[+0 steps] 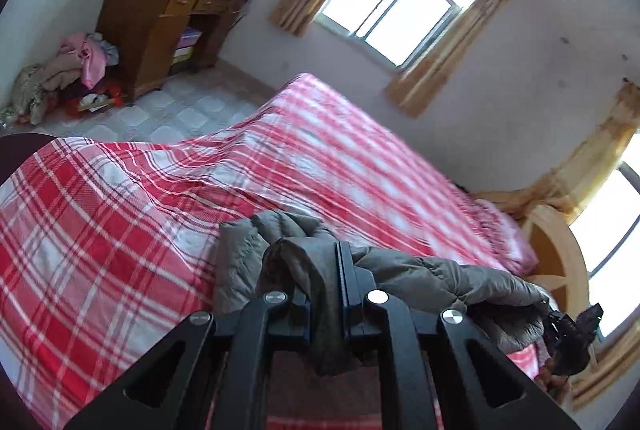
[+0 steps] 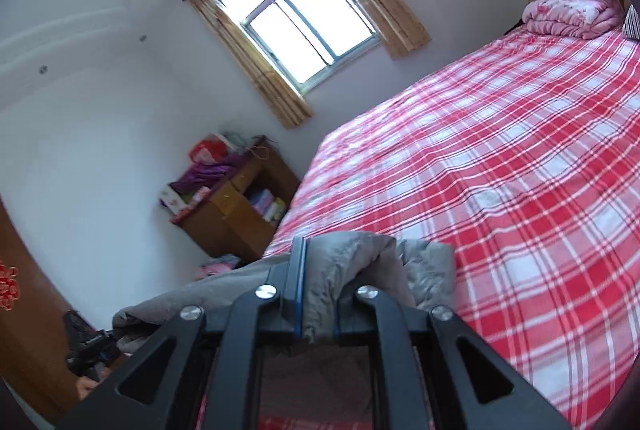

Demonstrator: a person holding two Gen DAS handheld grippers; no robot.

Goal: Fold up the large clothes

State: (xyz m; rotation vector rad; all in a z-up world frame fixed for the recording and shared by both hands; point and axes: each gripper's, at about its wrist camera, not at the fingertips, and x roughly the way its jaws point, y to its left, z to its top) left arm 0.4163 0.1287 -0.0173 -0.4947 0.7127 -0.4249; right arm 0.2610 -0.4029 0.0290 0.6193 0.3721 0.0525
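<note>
Left tool (image 1: 324,266) is clamped on a bunched fold of the grey padded jacket (image 1: 440,274), cloth pinched btwn its two black fingers and hanging down thru the gap toward the camera. Right tool (image 2: 320,262) grips the same grey jacket (image 2: 352,262) in its own view, fabric squeezed btwn the blue-edged pads w/ a wad puffing up over the right finger. Jacket is held up off the bed, stretched btwn the two tools: in the left view it runs off to the right, where the other tool (image 1: 576,326) shows small and dark at the far end of the cloth; in the right view it trails left toward the other tool (image 2: 90,350), also small and dark. Below and beyond lies the bed w/ a red-and-white plaid sheet (image 1: 120,230), rumpled into a ridge near the middle in the left view, flatter in the right view (image 2: 500,169). Pink folded quilt (image 2: 576,9) sits at the head end of the bed. Wooden cabinet (image 1: 160,29) stands against the white wall (purple cloth and boxes piled on top), w/ a heap of clothes (image 1: 68,69) on the tiled floor just beside it. Window (image 1: 392,5) w/ tan curtains is in the wall past the bed; same window (image 2: 304,21) shows in the right view.
</note>
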